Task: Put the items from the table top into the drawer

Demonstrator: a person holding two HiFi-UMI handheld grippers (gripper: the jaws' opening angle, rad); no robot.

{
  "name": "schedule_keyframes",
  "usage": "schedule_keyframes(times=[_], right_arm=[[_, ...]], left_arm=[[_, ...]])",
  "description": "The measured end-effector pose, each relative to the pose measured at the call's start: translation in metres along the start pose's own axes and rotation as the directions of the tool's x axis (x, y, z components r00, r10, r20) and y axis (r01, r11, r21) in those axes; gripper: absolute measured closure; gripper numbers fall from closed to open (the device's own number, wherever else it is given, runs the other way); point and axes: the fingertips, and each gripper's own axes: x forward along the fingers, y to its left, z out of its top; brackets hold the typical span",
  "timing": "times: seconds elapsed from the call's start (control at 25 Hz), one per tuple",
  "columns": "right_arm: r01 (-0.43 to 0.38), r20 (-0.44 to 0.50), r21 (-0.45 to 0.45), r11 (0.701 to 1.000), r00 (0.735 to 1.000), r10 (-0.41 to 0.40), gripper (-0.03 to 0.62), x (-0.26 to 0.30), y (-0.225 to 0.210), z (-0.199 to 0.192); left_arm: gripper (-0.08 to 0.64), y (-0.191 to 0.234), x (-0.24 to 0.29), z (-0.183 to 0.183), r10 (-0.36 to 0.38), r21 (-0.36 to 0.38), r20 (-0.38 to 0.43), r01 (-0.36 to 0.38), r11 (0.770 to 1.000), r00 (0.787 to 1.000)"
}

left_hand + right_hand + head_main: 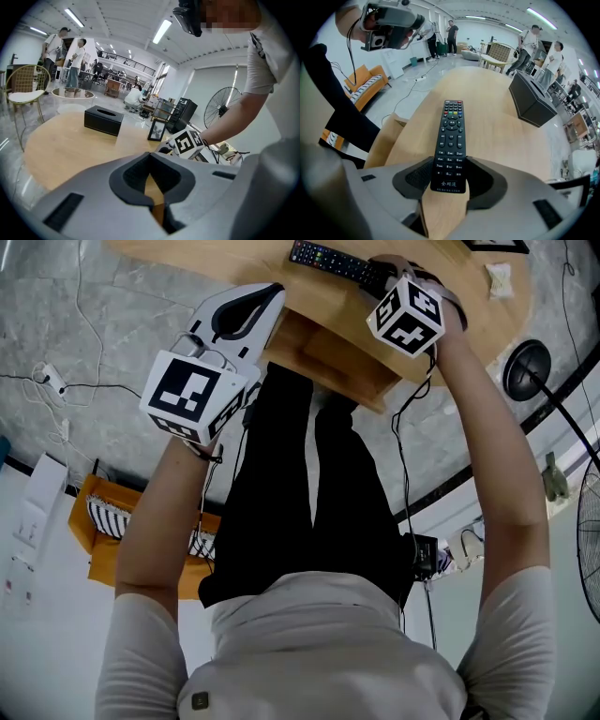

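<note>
A black remote control lies lengthwise between the jaws of my right gripper, whose pads press on its two long sides near its back end. From the head view the right gripper reaches steeply down onto the remote at the near edge of the round wooden table. An open wooden drawer juts out below that edge, to the left of the remote. My left gripper hangs beside the drawer with its jaws together and nothing in them. In its own view the left gripper looks across the tabletop.
A black tissue box and a small picture frame stand farther back on the table. A crumpled white scrap lies at its right. A standing fan is on the right and an orange sofa on the left; people stand in the background.
</note>
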Motion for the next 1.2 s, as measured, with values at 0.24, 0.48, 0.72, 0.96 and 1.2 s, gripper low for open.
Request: schedule_keyframes(times=[0.24, 0.48, 0.72, 0.96, 1.2], right_arm=[[0.012, 0.023, 0.026, 1.000, 1.000, -0.013, 0.364, -0.022, 0.030, -0.006], [0.014, 0.037, 0.042, 0.999, 0.999, -0.016, 0.364, -0.038, 0.071, -0.016], [0.014, 0.047, 0.063, 0.998, 0.999, -0.017, 0.364, -0.051, 0.111, -0.027], [-0.021, 0.049, 0.104, 0.994, 0.999, 0.016, 0.364, -0.046, 0.156, -0.042], [-0.057, 0.060, 0.147, 0.988, 0.997, 0.049, 0.364, -0.033, 0.196, -0.051]], left_arm=[[0.551, -0.029, -0.011, -0.004, 0.007, 0.010, 0.021, -0.008, 1.000, 1.000], [0.551, -0.066, -0.023, -0.014, 0.006, 0.032, 0.041, -0.007, 0.999, 0.999], [0.551, -0.091, -0.039, -0.022, 0.025, 0.050, 0.065, -0.028, 0.998, 0.998], [0.551, -0.104, -0.045, -0.037, 0.045, 0.037, 0.071, -0.048, 0.998, 0.996], [0.551, -0.110, -0.046, -0.058, 0.062, 0.032, 0.056, -0.064, 0.997, 0.997]])
